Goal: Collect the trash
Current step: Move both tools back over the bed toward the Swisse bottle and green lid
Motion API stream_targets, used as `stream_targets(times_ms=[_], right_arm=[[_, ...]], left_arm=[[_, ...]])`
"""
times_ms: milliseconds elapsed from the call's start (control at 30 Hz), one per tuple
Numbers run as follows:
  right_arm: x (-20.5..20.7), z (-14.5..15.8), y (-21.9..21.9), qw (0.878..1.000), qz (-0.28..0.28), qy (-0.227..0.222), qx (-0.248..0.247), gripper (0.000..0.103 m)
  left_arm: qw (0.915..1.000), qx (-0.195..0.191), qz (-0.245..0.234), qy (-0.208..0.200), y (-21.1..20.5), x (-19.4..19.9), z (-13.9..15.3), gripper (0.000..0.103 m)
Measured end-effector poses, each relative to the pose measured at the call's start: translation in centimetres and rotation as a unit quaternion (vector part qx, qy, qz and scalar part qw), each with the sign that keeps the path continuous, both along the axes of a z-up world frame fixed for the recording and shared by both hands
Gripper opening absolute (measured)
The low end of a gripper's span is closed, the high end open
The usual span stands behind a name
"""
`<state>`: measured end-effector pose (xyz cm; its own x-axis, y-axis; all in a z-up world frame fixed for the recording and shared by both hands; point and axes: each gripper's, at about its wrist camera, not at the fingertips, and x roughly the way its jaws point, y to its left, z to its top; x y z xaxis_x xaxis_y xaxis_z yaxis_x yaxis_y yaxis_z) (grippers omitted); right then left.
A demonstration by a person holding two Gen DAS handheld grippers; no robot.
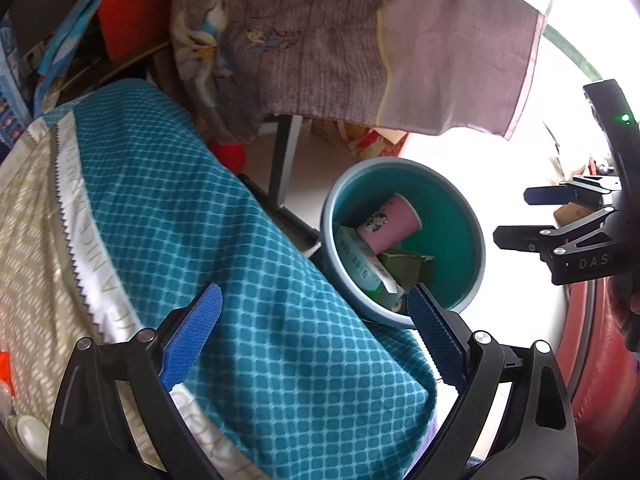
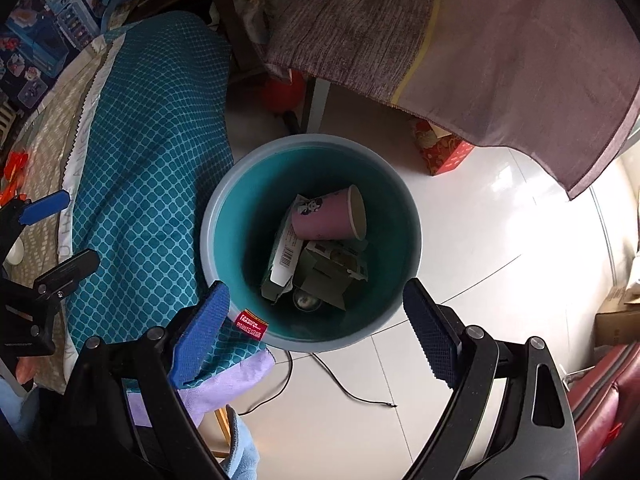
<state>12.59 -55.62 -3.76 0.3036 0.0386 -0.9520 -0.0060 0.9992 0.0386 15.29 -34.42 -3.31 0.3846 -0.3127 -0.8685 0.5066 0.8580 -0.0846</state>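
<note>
A teal bin (image 2: 244,200) stands on the white floor beside a cloth-covered table. Inside lie a pink paper cup (image 2: 328,216) on its side, a white and green carton (image 2: 286,256) and a crushed olive box (image 2: 328,276). My right gripper (image 2: 316,290) hangs open right above the bin with nothing between its blue pads. My left gripper (image 1: 314,294) is open and empty too, over the table edge just left of the bin (image 1: 452,232). The cup (image 1: 388,222) and carton (image 1: 360,260) show there as well. Each view catches the other gripper: right (image 1: 516,216), left (image 2: 76,229).
A teal checked cloth (image 2: 152,160) covers the table to the left. A grey-brown cloth (image 2: 440,40) hangs over the far side. A red patterned box (image 2: 444,152) and a thin black cable (image 2: 344,388) lie on the floor. A red seat (image 2: 608,392) is at lower right.
</note>
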Motion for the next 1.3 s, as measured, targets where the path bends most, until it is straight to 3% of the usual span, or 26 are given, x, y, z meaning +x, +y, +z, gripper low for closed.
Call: stream_targets(times_ms=[400, 933, 1300], right_arm=[[-0.2, 1.8, 6.5, 0.999, 0.049, -0.015, -0.005, 0.085], [-1.1, 1.2, 24.7, 0.981, 0.194, -0.012, -0.005, 0.085], [-4.1, -0.1, 36.8, 0.963, 0.270, 0.011, 0.016, 0.085]], left_arm=[[0.9981, -0.011, 0.060, -0.007, 8.2, -2.2, 1.4, 0.097], [0.9797, -0.006, 0.199, -0.017, 27.8, -6.0, 2.5, 0.097], [0.9678, -0.010, 0.251, -0.022, 39.7, -9.1, 1.2, 0.097]])
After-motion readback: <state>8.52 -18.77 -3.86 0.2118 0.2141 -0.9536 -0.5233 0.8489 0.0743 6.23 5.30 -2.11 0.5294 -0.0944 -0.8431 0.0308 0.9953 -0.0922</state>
